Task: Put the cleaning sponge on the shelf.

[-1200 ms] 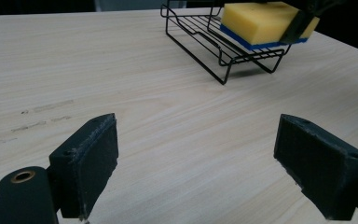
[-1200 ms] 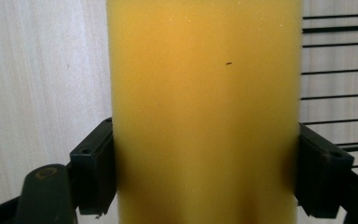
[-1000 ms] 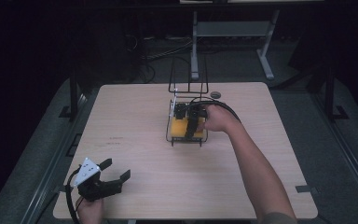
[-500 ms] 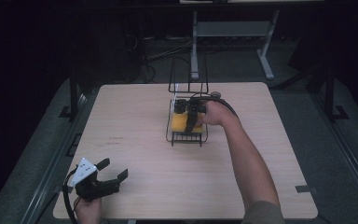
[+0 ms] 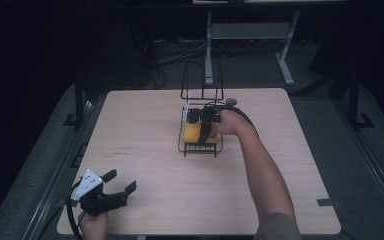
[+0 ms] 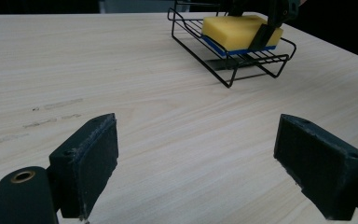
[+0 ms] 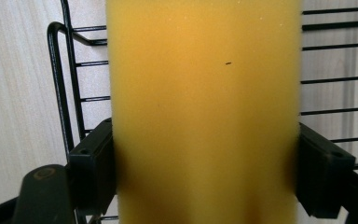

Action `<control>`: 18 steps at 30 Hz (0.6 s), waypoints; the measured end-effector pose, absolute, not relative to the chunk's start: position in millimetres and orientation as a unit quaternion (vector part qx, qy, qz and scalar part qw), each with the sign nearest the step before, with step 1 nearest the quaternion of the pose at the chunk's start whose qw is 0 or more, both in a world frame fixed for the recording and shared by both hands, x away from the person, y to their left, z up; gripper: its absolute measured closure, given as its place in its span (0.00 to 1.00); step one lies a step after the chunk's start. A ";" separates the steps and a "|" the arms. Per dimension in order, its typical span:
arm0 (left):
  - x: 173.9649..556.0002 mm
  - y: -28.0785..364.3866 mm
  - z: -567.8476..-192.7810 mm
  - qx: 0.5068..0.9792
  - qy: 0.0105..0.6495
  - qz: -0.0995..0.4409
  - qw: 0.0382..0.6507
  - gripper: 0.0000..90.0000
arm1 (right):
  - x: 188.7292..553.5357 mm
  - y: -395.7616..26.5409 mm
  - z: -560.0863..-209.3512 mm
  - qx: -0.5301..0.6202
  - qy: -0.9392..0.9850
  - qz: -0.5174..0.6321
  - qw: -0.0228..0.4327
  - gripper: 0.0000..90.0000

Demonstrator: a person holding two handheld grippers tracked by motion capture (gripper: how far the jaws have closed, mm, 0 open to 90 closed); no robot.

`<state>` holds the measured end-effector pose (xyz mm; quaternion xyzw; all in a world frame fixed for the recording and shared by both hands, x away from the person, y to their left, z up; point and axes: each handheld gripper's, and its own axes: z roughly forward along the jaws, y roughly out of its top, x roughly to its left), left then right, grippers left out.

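Observation:
A yellow sponge (image 5: 194,133) with a blue underside (image 6: 235,31) lies in a black wire rack (image 5: 200,149) just beyond the middle of the wooden table (image 5: 145,120). My right gripper (image 5: 203,125) reaches into the rack from the right. Its jaws press on both long sides of the sponge (image 7: 200,112), with the rack's wires (image 7: 70,93) beneath. Over the table's front left corner my left gripper (image 5: 121,180) is held open, and there is bare wood between its jaws (image 6: 209,158). From there the rack (image 6: 233,70) is far ahead.
The rack's tall wire back (image 5: 201,80) rises on its far side. A small round grey object (image 5: 231,101) sits near the table's far edge. A metal stand (image 5: 209,50) is on the floor beyond the table. Bare wood lies between left gripper and rack.
My right hand and the sponge shifted slightly back and forth inside the rack. The left gripper has stayed where it was, still open.

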<state>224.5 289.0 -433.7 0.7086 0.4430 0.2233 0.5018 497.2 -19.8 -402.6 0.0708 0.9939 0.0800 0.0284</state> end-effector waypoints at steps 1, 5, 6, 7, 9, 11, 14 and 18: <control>224.8 289.0 -434.0 0.708 0.444 0.222 0.502 0.14 | 497.2 -19.7 -403.0 0.070 0.994 0.080 0.025 0.23; 224.8 288.3 -433.9 0.709 0.443 0.222 0.502 0.14 | 496.7 -18.4 -405.9 0.064 0.995 0.074 0.029 0.20; 224.9 288.2 -433.9 0.709 0.442 0.221 0.502 0.14 | 497.1 -18.1 -406.4 0.063 0.995 0.075 0.032 0.20; 224.8 288.3 -433.9 0.709 0.443 0.222 0.501 0.14 | 497.2 -17.9 -406.6 0.066 0.995 0.075 0.029 0.20; 225.0 289.1 -434.0 0.708 0.443 0.222 0.502 0.14 | 497.2 -17.4 -406.2 0.065 0.995 0.073 0.034 0.20; 224.9 290.0 -433.7 0.707 0.445 0.222 0.503 0.14 | 496.3 -17.4 -404.3 0.066 0.994 0.078 0.036 0.19; 224.7 290.4 -433.7 0.706 0.446 0.221 0.504 0.14 | 494.9 -17.7 -400.9 0.066 0.994 0.079 0.042 0.18; 224.7 288.9 -433.7 0.709 0.443 0.221 0.503 0.14 | 492.1 -17.2 -396.1 0.064 0.994 0.081 0.047 0.16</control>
